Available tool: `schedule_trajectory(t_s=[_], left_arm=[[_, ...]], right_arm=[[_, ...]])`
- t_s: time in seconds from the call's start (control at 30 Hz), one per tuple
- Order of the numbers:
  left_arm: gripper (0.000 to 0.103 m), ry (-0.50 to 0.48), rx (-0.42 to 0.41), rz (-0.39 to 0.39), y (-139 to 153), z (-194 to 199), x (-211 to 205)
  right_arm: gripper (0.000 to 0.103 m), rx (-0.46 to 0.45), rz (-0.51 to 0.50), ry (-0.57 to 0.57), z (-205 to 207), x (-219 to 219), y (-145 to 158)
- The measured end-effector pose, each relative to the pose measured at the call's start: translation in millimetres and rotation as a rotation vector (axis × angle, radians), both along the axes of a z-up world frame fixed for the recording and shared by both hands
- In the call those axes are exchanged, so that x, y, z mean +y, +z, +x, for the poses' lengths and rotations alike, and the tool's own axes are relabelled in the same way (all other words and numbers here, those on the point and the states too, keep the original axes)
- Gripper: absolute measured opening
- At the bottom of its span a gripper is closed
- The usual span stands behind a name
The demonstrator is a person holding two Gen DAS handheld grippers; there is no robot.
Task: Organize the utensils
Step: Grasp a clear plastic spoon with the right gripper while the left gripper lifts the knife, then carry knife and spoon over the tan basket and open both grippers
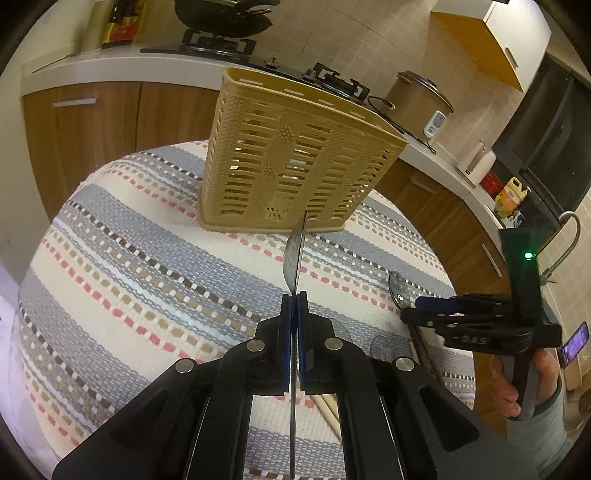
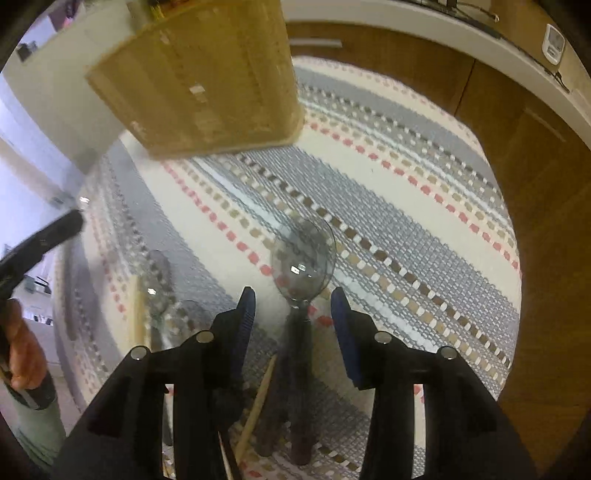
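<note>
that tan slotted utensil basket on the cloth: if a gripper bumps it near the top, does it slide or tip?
Likely tips before it slides. The basket stands tall on a narrow base, so a high nudge has leverage. Its slotted plastic walls look thin and it appears empty, so probably light. The woven tablecloth beneath probably grips the base rather than letting it skate. Push low if at all.

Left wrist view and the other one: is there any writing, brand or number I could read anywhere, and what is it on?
"DAS": raised letters on the black body of the right claw, all that shows.
Red labels on the dark bottles by the stove: too small to read.
Yellow jug label: blurred.
White timer display: unreadable.
Lit phone screen: too small.
Right wrist view: nothing legible.
</note>
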State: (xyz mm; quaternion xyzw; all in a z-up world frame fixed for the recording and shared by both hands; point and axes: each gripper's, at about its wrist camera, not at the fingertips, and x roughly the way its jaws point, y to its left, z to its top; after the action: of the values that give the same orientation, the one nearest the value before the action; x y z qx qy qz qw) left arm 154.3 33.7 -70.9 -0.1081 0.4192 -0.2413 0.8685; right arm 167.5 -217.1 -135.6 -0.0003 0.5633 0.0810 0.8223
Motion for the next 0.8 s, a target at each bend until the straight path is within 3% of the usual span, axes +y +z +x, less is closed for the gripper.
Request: schedule_trajectory(t_s=[0.07,0.1,0.27,0.43,0.6,0.8], left_arm=[[0.001,-0.001,0.0,0.0,0,0,0],[0.001,0.001,0.0,0.0,0,0,0],[0.001,0.001,-0.024,-0.007,7,-2,0],[0.001,0.009,-0.095,-0.036,29,-9,-1],[0.001,0.068,-0.284,-0.117,89,-6,7],[0.001,0.197,-0.557,-0.161,149,19,3]], right_arm=[[0.014,0.011,-0.04,0.0,2,4,-4],[0.01,0.005,-0.037,0.0,0,3,-2],[0.01,-0.091,0.023,-0.02,-15,-8,22],[0.01,-0.224,0.147,-0.012,-34,-17,51],[0.01,-0.456,0.269,0.006,-34,-10,116],[0.01,-0.758,0.297,-0.039,-5,6,176]])
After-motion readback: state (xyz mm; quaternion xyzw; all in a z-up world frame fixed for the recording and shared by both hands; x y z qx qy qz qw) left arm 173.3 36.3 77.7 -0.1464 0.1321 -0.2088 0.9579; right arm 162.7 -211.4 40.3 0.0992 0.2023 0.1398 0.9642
